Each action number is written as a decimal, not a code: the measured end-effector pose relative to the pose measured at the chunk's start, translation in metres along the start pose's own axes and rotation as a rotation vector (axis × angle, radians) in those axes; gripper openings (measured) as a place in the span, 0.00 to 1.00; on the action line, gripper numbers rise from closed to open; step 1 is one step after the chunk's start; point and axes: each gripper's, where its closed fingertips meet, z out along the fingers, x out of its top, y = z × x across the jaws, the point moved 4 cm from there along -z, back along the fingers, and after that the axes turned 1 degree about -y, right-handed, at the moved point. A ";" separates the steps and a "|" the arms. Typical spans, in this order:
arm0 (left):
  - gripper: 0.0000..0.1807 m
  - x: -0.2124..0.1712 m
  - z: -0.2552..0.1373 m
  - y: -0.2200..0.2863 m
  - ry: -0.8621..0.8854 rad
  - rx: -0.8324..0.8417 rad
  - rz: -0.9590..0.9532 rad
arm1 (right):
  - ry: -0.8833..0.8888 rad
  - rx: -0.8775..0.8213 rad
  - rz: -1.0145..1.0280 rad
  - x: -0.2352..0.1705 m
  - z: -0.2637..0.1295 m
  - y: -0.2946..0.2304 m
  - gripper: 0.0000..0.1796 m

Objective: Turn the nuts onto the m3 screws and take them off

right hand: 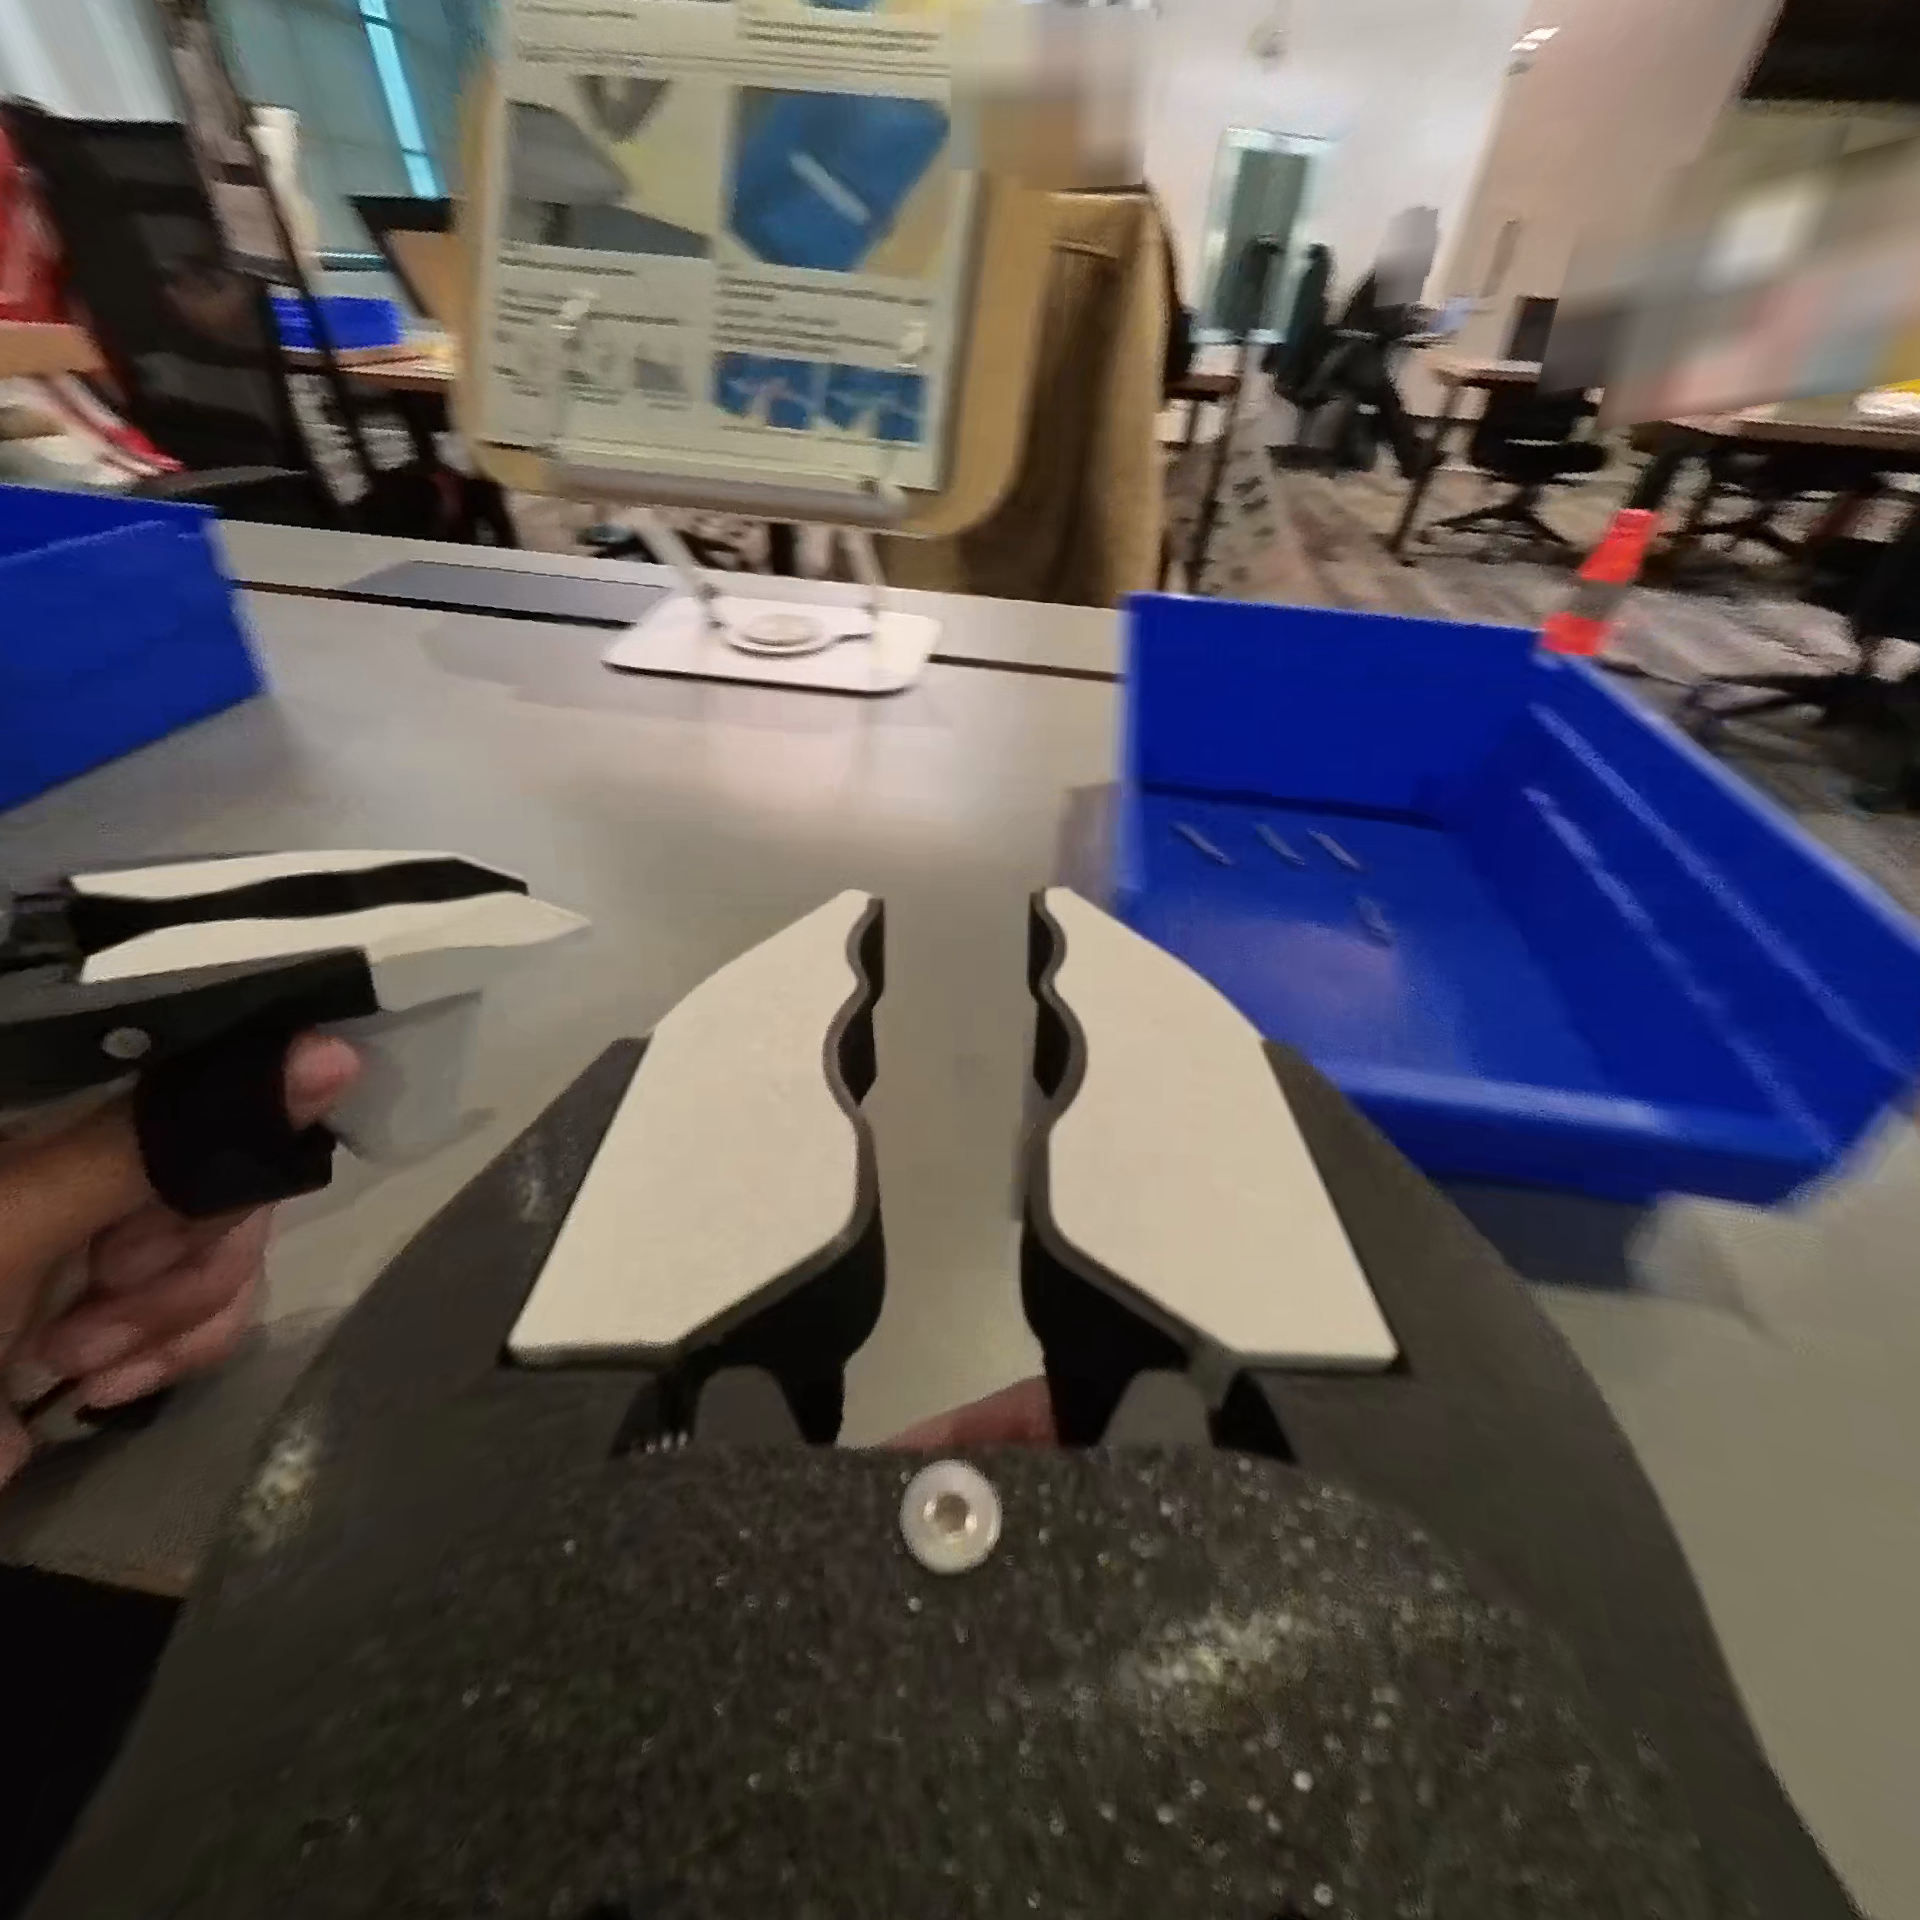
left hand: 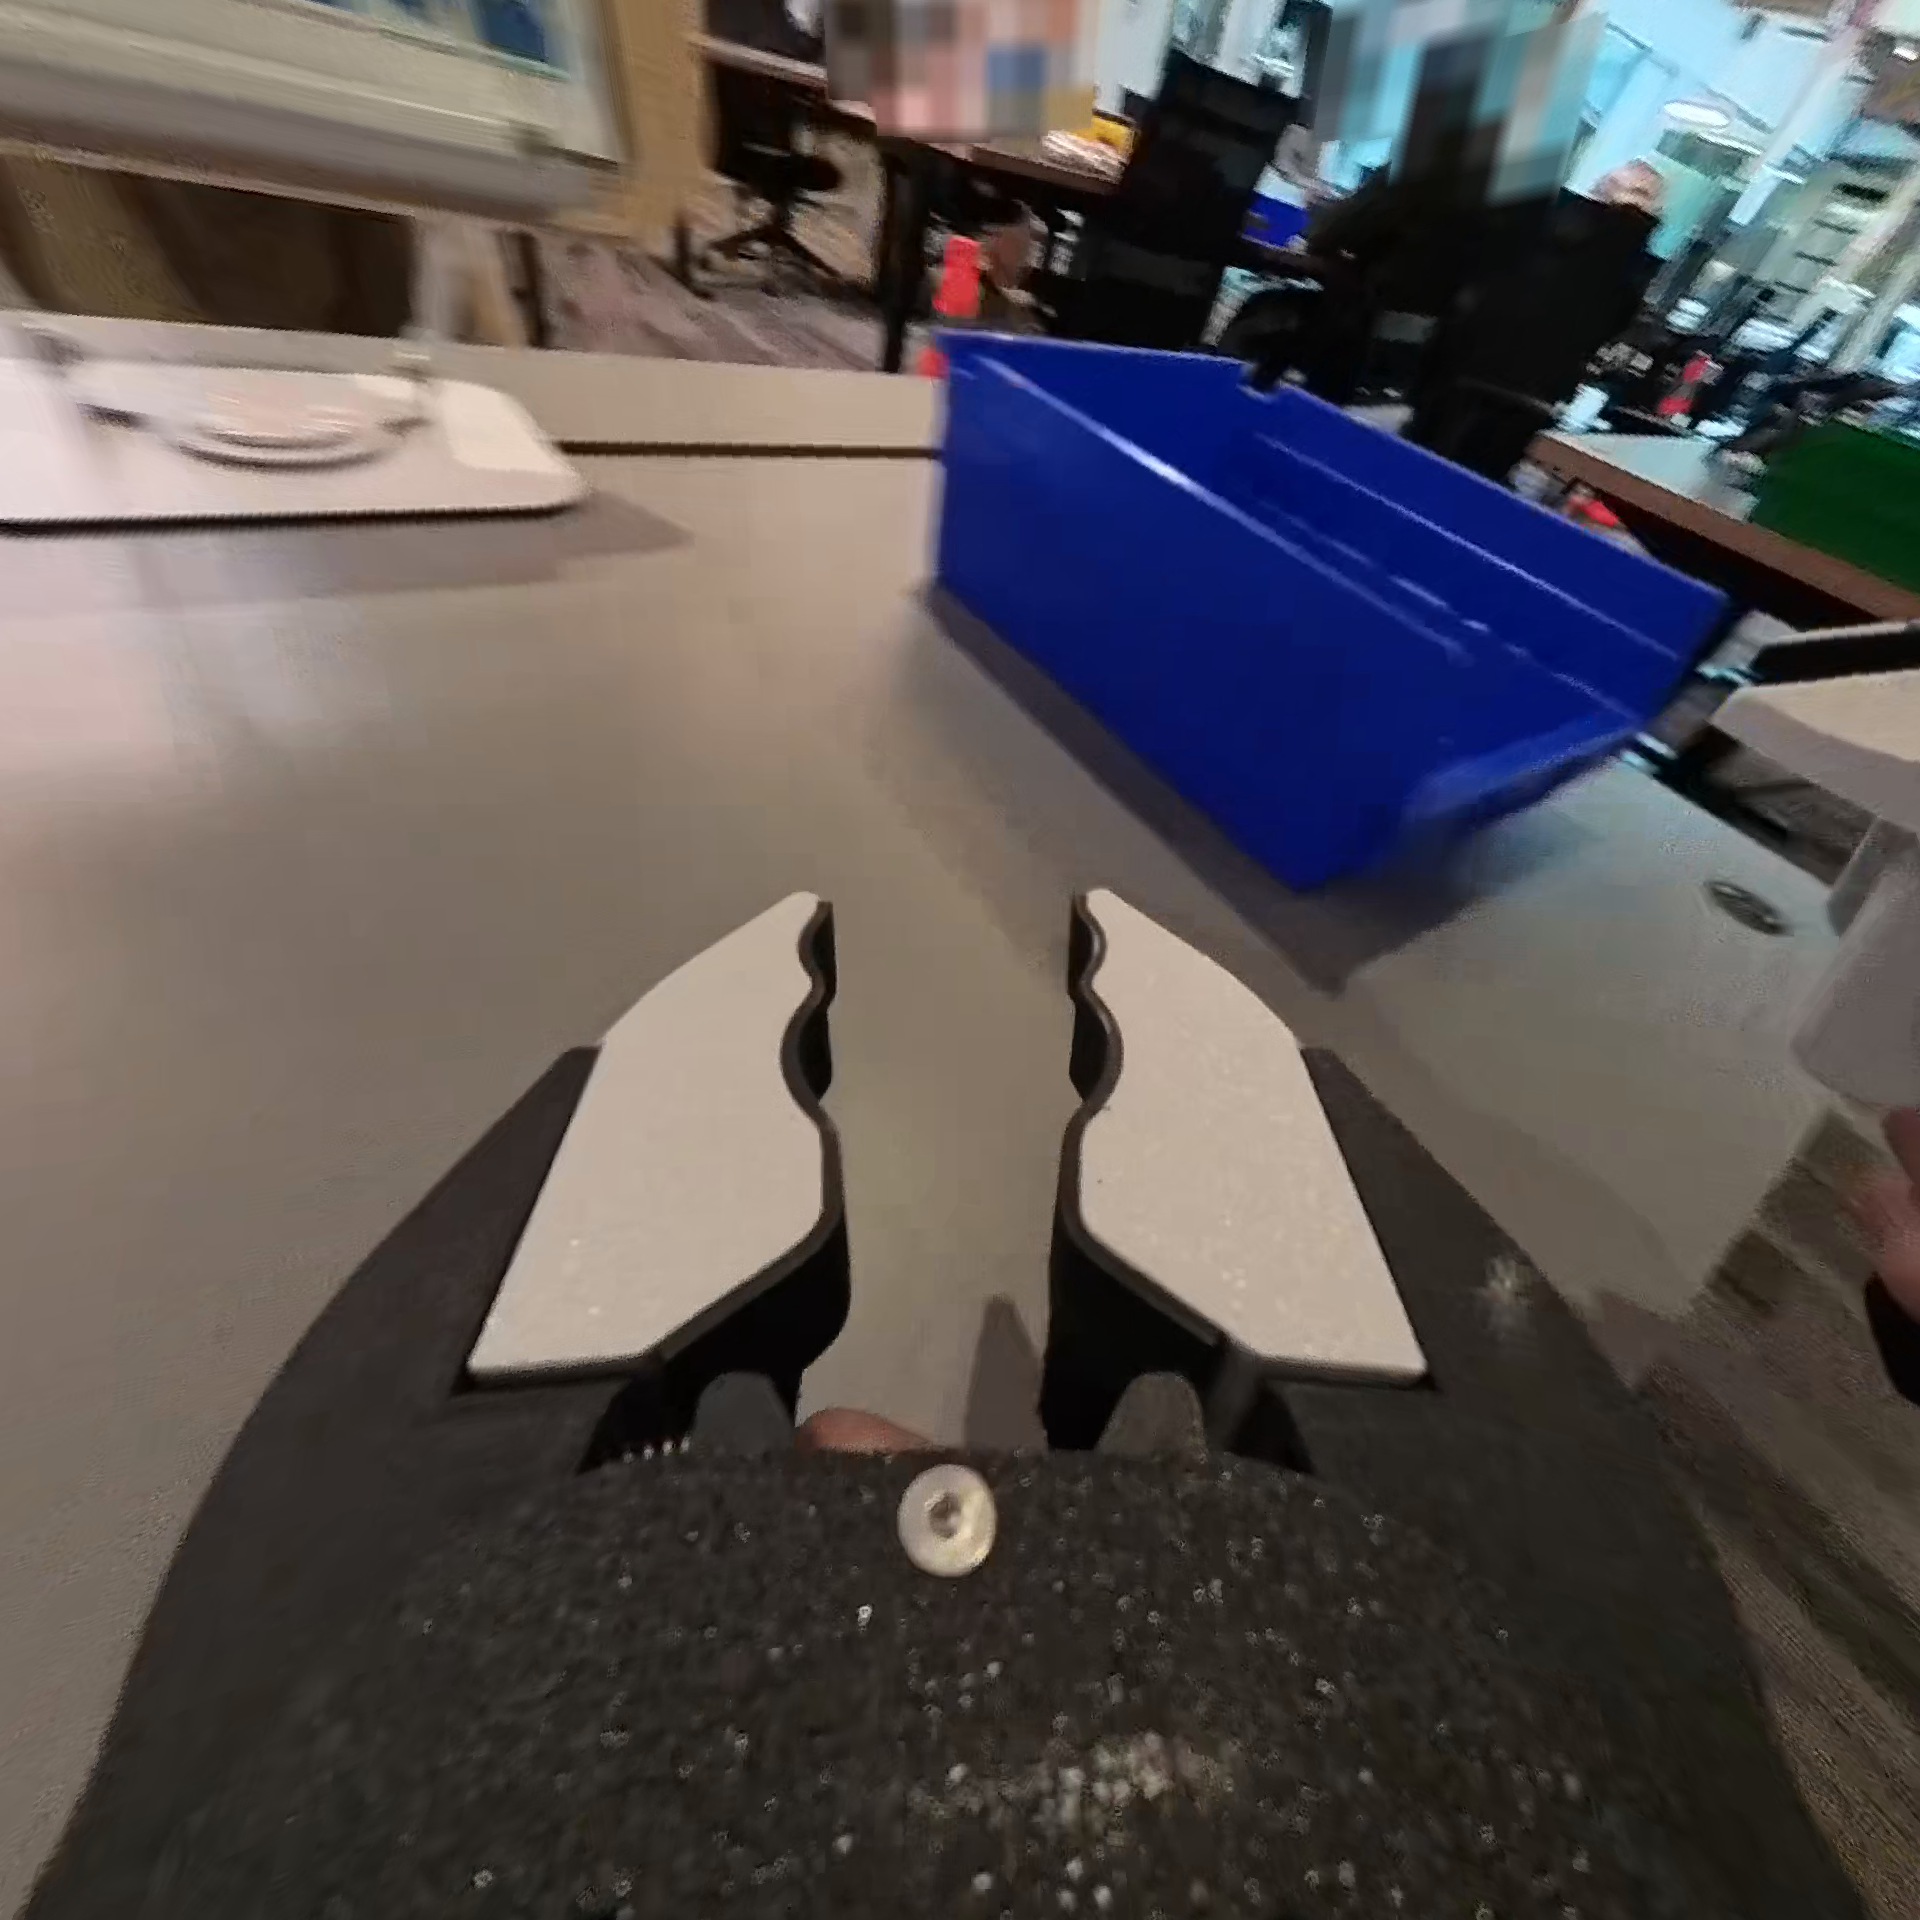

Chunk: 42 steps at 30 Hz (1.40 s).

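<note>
We hold both the left claw [left hand: 951, 920] and right claw [right hand: 956, 914] parted, empty, over the table [left hand: 416, 831], screws [right hand: 1278, 844] in the blue bin [right hand: 1351, 675] at two o'clock.

Light: we see bright, even indoor light with a pale sheen on the grey table [right hand: 727, 790].
Shadows: soft, beside the blue bin [left hand: 1299, 644].
Blur: motion smear everywhere; our near gripper bodies stay sharpest.
Distortion: wide-angle bending at edges.

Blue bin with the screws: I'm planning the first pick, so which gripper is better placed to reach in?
Probably the right gripper. The blue bin lies just ahead to its right, screws visible, jaws open. The left gripper sits farther over.
</note>
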 end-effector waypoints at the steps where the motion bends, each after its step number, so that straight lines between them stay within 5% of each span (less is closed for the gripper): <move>1: 0.24 0.000 0.014 0.022 -0.010 -0.030 0.006 | -0.007 -0.042 0.015 -0.003 -0.009 0.020 0.14; 6: 0.24 0.002 0.082 0.109 -0.058 -0.119 0.020 | -0.070 -0.160 0.096 -0.024 -0.043 0.092 0.15; 11: 0.23 -0.004 0.125 0.120 -0.097 -0.025 -0.001 | -0.089 -0.213 0.113 -0.037 -0.063 0.123 0.14; 16: 0.09 0.006 0.116 0.079 -0.043 0.109 -0.061 | -0.146 -0.255 0.137 -0.052 -0.060 0.137 0.14; 19: 0.20 0.013 0.120 0.074 -0.049 0.116 -0.016 | -0.181 -0.238 0.225 -0.059 -0.039 0.139 0.16; 23: 0.19 0.022 0.123 0.059 -0.043 0.143 -0.039 | -0.219 -0.330 0.231 -0.061 0.003 0.147 0.19; 26: 0.04 0.027 0.125 0.056 -0.061 0.129 -0.037 | -0.167 -0.414 0.206 -0.056 0.025 0.162 0.18; 30: 0.02 0.029 0.130 0.050 -0.054 0.170 0.016 | -0.195 -0.395 0.221 -0.058 0.053 0.166 0.03; 42: 0.01 0.042 0.076 0.021 0.121 0.274 0.086 | -0.041 -0.410 0.191 -0.030 0.051 0.108 0.02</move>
